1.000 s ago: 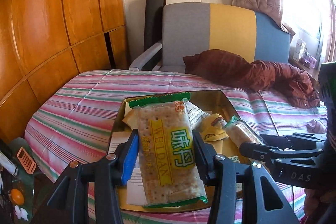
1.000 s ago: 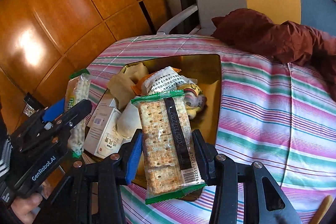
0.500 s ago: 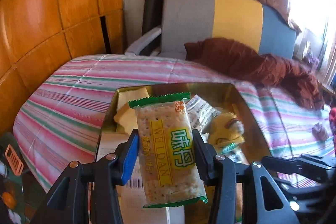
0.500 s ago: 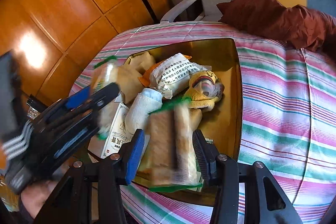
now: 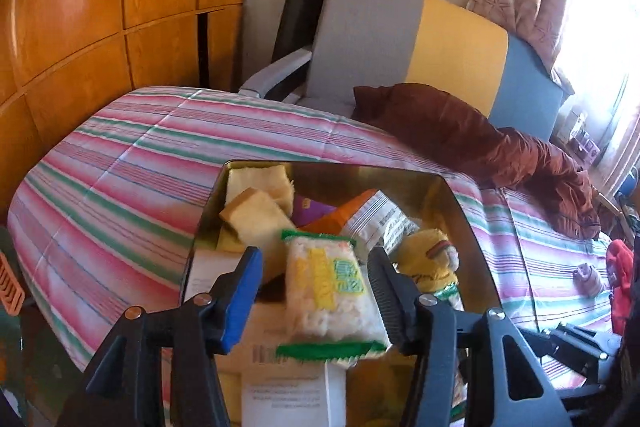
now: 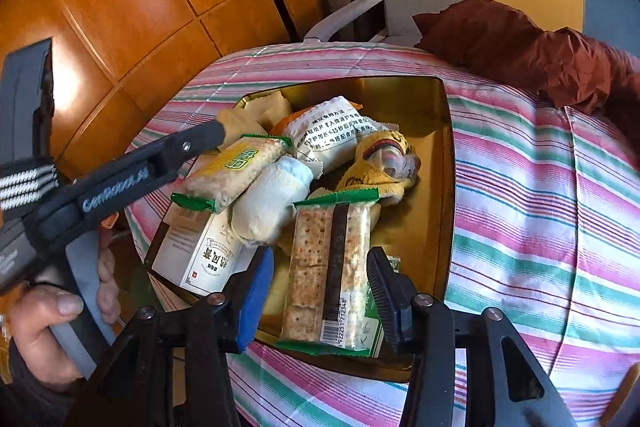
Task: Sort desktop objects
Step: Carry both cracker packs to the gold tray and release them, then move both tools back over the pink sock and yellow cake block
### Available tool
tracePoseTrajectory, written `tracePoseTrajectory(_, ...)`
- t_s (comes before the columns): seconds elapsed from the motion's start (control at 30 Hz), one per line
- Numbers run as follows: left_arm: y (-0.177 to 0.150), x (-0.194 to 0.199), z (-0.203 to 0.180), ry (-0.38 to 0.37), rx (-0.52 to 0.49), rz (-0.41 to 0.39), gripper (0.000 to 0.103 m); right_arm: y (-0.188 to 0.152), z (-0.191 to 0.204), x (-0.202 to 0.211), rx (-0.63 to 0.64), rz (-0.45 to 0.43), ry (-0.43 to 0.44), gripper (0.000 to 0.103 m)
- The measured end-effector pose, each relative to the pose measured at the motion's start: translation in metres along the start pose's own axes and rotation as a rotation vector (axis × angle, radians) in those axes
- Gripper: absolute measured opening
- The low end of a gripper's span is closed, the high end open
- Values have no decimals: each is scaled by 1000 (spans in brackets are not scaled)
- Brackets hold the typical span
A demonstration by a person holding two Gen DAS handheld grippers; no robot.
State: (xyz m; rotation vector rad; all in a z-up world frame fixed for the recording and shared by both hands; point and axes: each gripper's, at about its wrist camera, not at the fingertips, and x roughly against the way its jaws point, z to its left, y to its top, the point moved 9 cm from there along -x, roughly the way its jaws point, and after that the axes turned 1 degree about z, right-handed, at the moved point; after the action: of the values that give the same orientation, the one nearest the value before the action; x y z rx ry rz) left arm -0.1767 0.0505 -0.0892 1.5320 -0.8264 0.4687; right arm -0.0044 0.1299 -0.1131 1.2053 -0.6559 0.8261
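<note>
A gold tin [image 6: 448, 147] sits on the striped tablecloth, holding snacks and small items. My left gripper [image 5: 312, 291] hangs over its near-left part with jaws opening. A green-edged cracker pack [image 5: 332, 291] shows blurred between the pads, with a gap beside the blue pad. From the right wrist view that pack [image 6: 240, 171] lies on a white roll [image 6: 272, 203], beside the left gripper's fingers [image 6: 200, 143]. My right gripper [image 6: 318, 291] stands open over the tin's near edge. A second cracker pack [image 6: 328, 267], barcode up, rests in the tin between its pads.
Also in the tin are a white box [image 6: 200, 251], a yellow plush toy [image 6: 384, 163], a white printed packet [image 6: 332, 131] and pale sponge pieces [image 5: 256, 211]. A brown cloth [image 5: 460, 131] lies at the table's far side before a chair [image 5: 400, 39]. A person's hand [image 6: 48, 327] grips the left tool.
Both cracker packs were clamped above the tin; each has left its pads and dropped among the items. The left gripper moved forward over the tin and its jaws widened.
</note>
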Motion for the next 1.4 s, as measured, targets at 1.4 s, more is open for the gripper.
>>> tracePoseTrajectory(1.4,-44,46,-115,-133,-246,6,54,-50,-93,101,12,-110,-408,64)
